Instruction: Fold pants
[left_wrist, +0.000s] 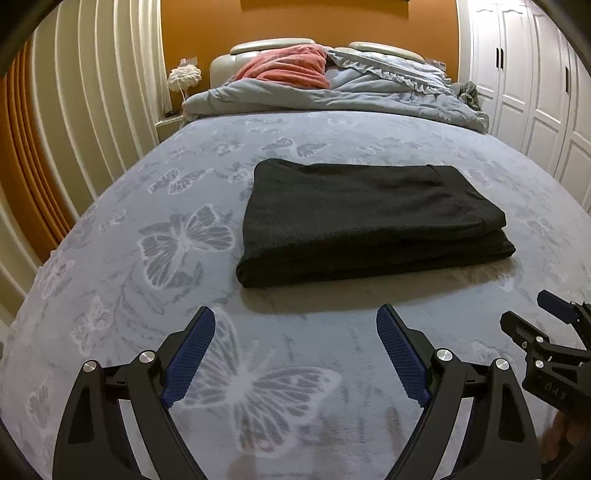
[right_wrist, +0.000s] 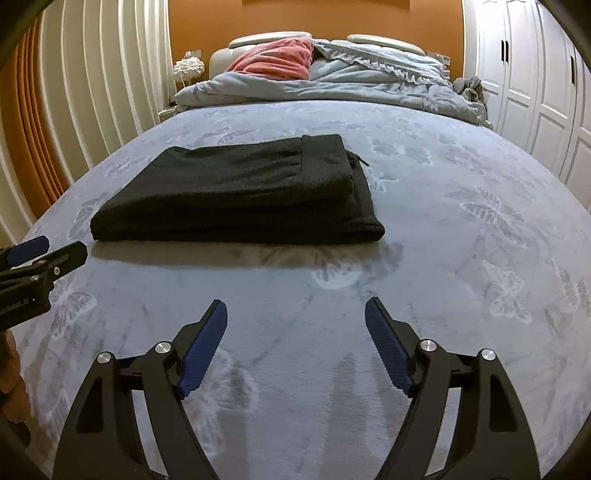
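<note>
Left gripper (left_wrist: 295, 319) — jaws spread wide, nothing between the blue pads (left_wrist: 190, 356), only the butterfly-print bed cover (left_wrist: 147, 206) showing through the gap. It points forward and down over the near part of the bed.

Right gripper (right_wrist: 295, 312) — likewise spread and empty, pads clear of any cloth. The two grippers sit side by side; each shows at the edge of the other's view, the right one at the left camera's lower right, the left one at the right camera's left edge.

Outward from both: the dark pants (left_wrist: 373, 221) lie ahead on the cover, well apart from either set of fingertips, with a strip of bare cover between. They are already a stacked rectangle, several layers thick, the rounded fold edge facing the grippers. Long axis runs crosswise — left to right across both views, not toward the headboard.

From the left camera the bundle sits ahead and slightly right; from the right camera (right_wrist: 236, 192) ahead and left. So it lies roughly between the two lines of aim, neither hand plainly nearer.

The layered open edges and a drawstring end (right_wrist: 360, 159) sit at the pants' right end.

Judgement: the fold looks finished or nearly so. Any further fold would go end over end along that crosswise axis.

Beyond: rumpled blue quilt (left_wrist: 332, 96) and pink blanket (left_wrist: 288, 68) at the headboard.
</note>
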